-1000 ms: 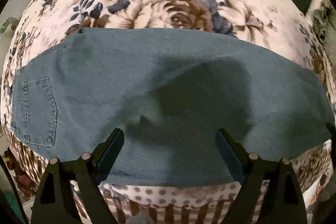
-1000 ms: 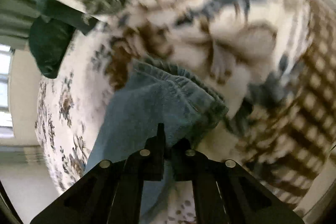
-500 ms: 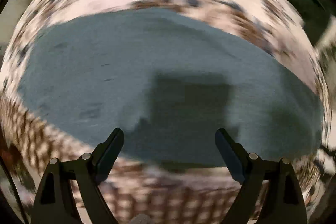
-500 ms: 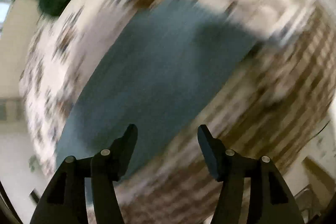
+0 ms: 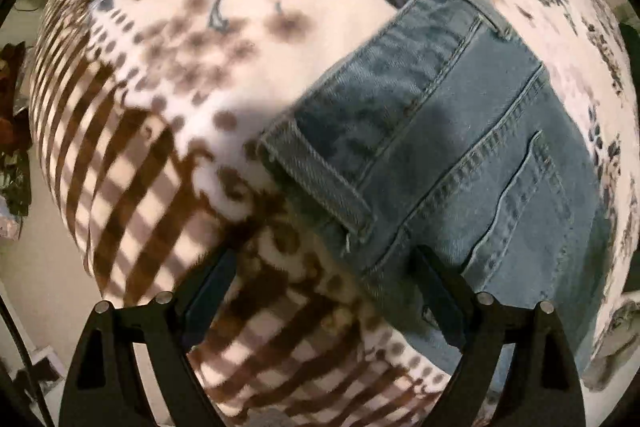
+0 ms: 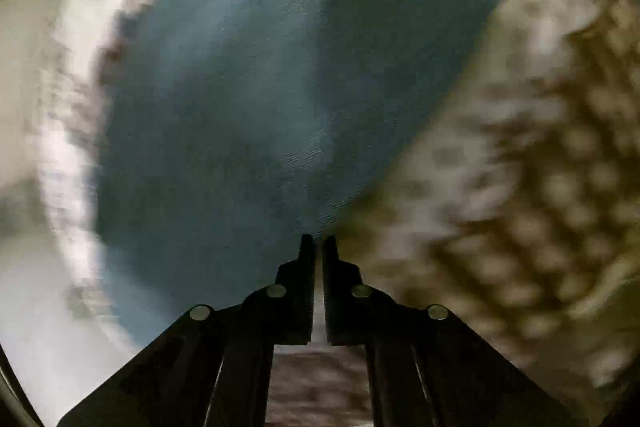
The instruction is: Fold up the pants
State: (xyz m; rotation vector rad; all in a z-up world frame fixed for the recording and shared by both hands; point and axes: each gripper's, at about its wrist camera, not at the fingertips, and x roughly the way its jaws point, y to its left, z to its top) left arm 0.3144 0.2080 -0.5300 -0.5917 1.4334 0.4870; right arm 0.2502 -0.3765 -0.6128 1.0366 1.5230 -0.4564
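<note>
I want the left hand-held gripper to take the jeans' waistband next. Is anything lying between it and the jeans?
Nothing visible. The left hand-held gripper hangs open over the waistband end of the jeans, which lie flat on the blanket. Only bare blanket and denim show beneath its fingers.

We note blue denim pants (image 5: 472, 147) with paler stitching; blanket (image 5: 168, 75) cream, with brown checks, brown dots, blue-grey and tan flowers; both grippers black.
</note>
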